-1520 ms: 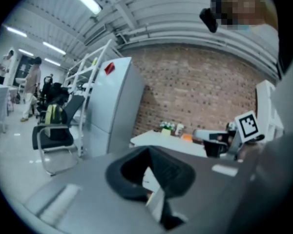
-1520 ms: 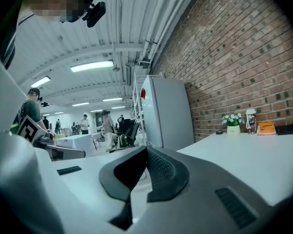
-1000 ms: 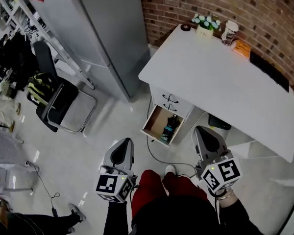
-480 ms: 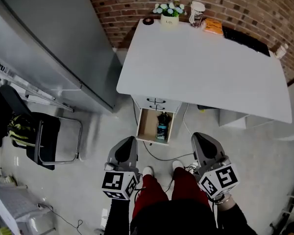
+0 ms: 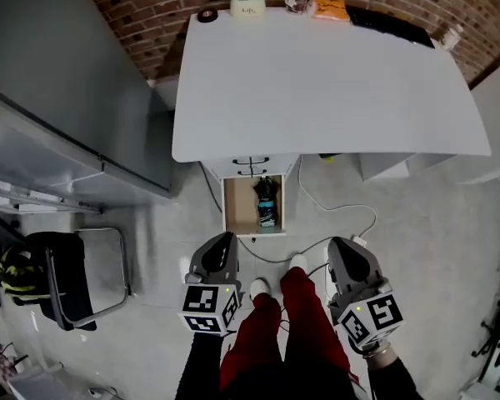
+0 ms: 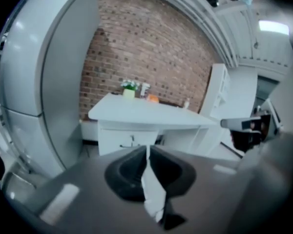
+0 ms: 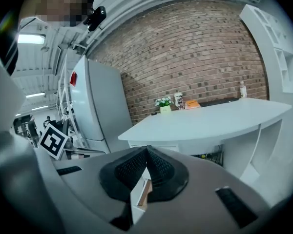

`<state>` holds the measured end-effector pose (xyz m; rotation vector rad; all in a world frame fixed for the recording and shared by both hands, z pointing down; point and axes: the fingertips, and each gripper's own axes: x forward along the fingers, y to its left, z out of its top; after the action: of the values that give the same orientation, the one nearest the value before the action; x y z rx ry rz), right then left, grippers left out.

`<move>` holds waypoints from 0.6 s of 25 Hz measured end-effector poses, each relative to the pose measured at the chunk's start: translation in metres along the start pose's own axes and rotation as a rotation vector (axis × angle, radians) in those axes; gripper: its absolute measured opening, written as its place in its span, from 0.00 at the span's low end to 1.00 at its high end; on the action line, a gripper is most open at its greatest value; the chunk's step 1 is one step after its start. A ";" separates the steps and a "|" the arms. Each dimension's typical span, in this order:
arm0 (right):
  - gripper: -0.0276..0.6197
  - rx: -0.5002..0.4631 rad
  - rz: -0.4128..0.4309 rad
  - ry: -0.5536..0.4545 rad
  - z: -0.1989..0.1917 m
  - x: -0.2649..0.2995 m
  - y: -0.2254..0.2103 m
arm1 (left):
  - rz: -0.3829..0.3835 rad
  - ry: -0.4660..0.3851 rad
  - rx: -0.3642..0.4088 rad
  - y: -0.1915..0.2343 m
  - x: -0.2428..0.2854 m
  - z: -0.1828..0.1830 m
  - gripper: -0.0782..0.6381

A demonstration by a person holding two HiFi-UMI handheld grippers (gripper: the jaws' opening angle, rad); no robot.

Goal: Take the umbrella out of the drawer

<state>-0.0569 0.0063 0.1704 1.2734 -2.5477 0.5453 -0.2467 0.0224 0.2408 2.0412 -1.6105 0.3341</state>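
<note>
The bottom drawer of the white desk stands pulled out. A dark folded umbrella with a blue part lies along the drawer's right side. My left gripper hangs shut and empty just short of the drawer's front, above the floor. My right gripper is level with it, further right, also shut and empty. In the left gripper view the shut left gripper points at the desk's drawer fronts. In the right gripper view the right gripper faces the desk top.
A tall grey cabinet stands left of the desk, with a black chair nearer me. A flower pot and small items sit at the desk's back edge by the brick wall. A white cable trails on the floor. The person's red-trousered legs are between the grippers.
The view has swung round, so the desk and its open drawer now lie straight ahead and centred. Both grippers stay shut low in the picture, closer to the drawer.
</note>
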 end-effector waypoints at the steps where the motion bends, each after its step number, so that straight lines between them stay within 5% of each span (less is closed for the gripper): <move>1: 0.04 0.009 -0.017 0.010 -0.009 0.001 -0.005 | -0.009 0.016 -0.002 0.001 0.009 -0.010 0.13; 15: 0.04 0.038 -0.099 0.068 -0.151 0.060 -0.094 | -0.044 0.179 0.000 0.020 0.162 -0.158 0.23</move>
<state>-0.0096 -0.0228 0.3492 1.3621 -2.4153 0.6081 -0.2038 -0.0312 0.4576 1.9830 -1.4556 0.4861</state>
